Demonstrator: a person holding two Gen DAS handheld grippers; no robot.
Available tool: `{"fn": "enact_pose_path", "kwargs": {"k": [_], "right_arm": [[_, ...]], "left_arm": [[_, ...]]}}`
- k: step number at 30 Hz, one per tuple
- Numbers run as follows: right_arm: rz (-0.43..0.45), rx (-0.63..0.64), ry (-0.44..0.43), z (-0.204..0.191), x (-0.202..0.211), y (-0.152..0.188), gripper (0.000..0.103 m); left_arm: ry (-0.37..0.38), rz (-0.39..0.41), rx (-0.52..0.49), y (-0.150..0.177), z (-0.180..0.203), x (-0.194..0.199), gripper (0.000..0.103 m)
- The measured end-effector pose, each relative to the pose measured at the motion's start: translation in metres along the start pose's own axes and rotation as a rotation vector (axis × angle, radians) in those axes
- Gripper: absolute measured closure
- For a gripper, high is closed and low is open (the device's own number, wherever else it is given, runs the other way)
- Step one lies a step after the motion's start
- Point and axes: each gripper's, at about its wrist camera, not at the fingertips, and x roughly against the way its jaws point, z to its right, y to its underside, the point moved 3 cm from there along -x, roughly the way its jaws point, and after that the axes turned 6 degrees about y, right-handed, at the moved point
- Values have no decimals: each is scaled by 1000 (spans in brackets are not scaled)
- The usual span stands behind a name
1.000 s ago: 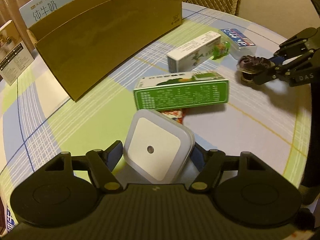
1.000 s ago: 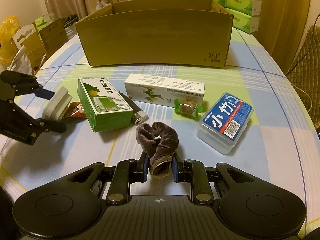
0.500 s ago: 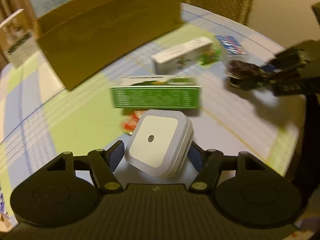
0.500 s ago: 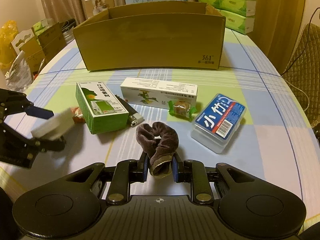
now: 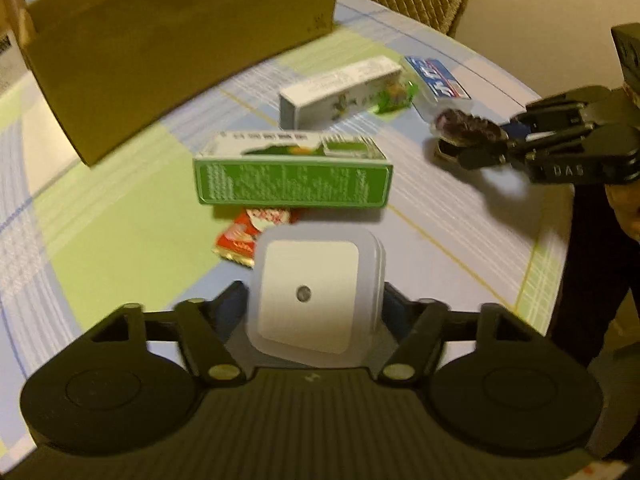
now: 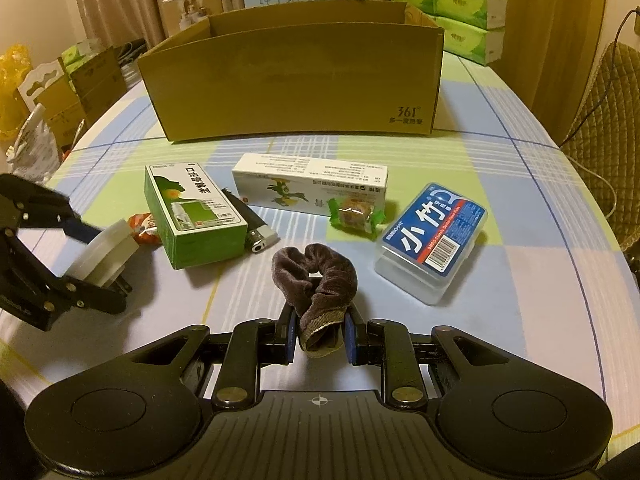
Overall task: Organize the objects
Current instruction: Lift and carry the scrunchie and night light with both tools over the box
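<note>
your left gripper (image 6: 102,256) sits at the far left above the counter (image 6: 520,280), its jaws closing on the white square night light (image 5: 316,296), which lies between them with its plug prongs pointing down. just right of it a red snack wrapper (image 6: 142,226) peeks from behind the green box (image 6: 196,216), whose face carries chinese print too small to read surely. a black lighter (image 6: 250,224) leans against that box. next comes the long white box (image 6: 310,184) with a green figure, then a green-wrapped candy (image 6: 354,216) touching it. at centre your right gripper (image 6: 320,338) has its jaws clenched on the dark brown scrunchie (image 6: 316,280). farther right lies a clear plastic case (image 6: 434,242) with a blue label reading "小竹". behind all stands the open cardboard box (image 6: 296,80) marked "361°". the counter wears a checked cloth of blue, green and white; curtains, stacked green tissue packs and cartons fill the room behind.
</note>
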Motion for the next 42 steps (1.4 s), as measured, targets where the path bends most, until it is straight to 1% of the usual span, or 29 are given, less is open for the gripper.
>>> {"fn": "enact_pose_path", "kwargs": {"k": [3, 5, 12, 15, 17, 21, 24, 26, 30, 38, 42], "right_arm": [[-1, -3, 1, 1, 0, -1, 83], [0, -3, -2, 1, 0, -1, 83], [23, -6, -21, -2, 14, -7, 83], [35, -13, -31, -2, 22, -10, 83], [38, -26, -44, -1, 28, -13, 83], [63, -30, -63, 0, 41, -22, 83], [79, -28, -77, 0, 52, -28, 83], [84, -24, -84, 1, 57, -31, 83], [93, -34, -94, 6, 67, -33, 83], [110, -48, -95, 16, 81, -32, 83], [104, -51, -95, 19, 84, -33, 83]], "left_arm": [[-26, 1, 15, 2, 4, 1, 42], [-67, 13, 42, 3, 9, 5, 42], [-135, 94, 195, 3, 28, 27, 42], [-183, 112, 282, -1, 36, 34, 42], [-229, 120, 327, -3, 41, 38, 42], [-262, 185, 435, -9, 53, 54, 42], [-300, 213, 480, -14, 62, 60, 42], [-312, 225, 508, -17, 67, 62, 42], [-327, 234, 528, -22, 78, 66, 42], [-343, 241, 507, -28, 97, 71, 42], [-348, 244, 496, -32, 102, 73, 42]]}}
